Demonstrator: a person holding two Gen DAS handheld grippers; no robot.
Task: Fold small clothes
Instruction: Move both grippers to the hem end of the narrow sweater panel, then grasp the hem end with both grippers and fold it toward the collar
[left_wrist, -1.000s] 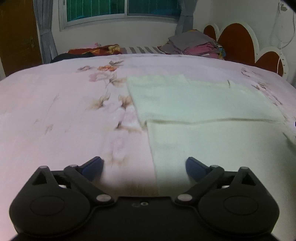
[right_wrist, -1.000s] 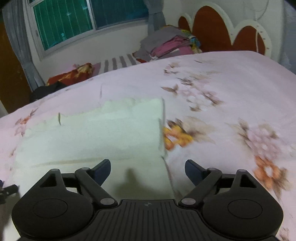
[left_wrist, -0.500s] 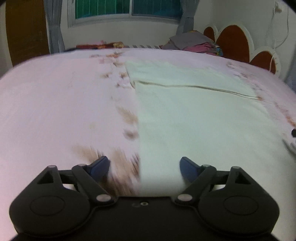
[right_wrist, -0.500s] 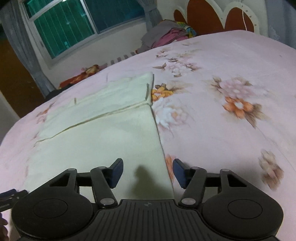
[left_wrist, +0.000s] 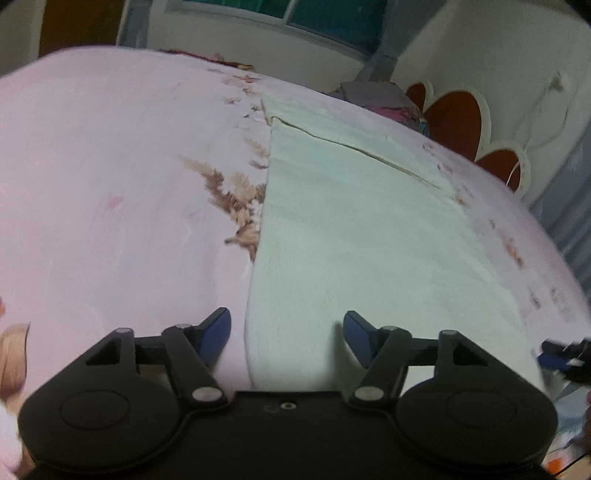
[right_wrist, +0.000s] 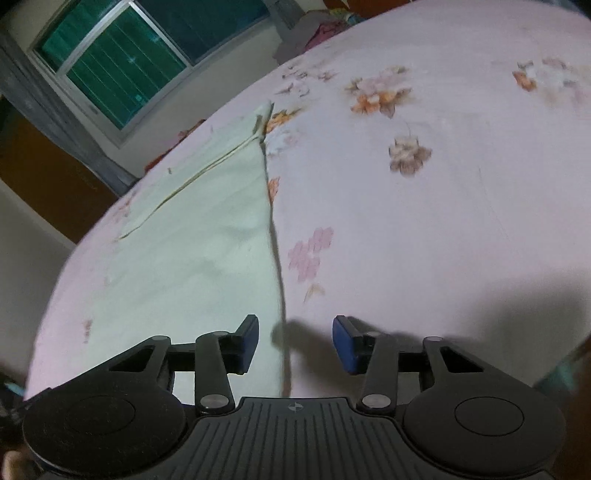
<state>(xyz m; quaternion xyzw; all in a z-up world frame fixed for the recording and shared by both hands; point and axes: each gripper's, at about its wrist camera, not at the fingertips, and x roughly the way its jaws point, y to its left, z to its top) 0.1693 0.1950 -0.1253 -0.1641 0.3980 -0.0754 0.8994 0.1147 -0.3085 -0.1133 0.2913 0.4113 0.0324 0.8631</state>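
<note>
A pale green cloth (left_wrist: 362, 236) lies flat on the pink flowered bed sheet (left_wrist: 110, 177), with a folded-over layer at its far end. My left gripper (left_wrist: 286, 332) is open and empty over the cloth's near left edge. The cloth also shows in the right wrist view (right_wrist: 207, 243). My right gripper (right_wrist: 295, 339) is open and empty, with the cloth's near right edge running between its jaws. The right gripper's tip shows at the right edge of the left wrist view (left_wrist: 565, 360).
A red and white scalloped headboard (left_wrist: 465, 122) stands at the far right. A pile of clothes (left_wrist: 384, 99) lies at the far end of the bed. A window (right_wrist: 122, 62) with curtains is behind. The bed's near edge (right_wrist: 554, 354) drops off at the right.
Both grippers have pulled back toward me along the cloth, from the fold line to its near edge. The right gripper's jaws have narrowed but stay open.
</note>
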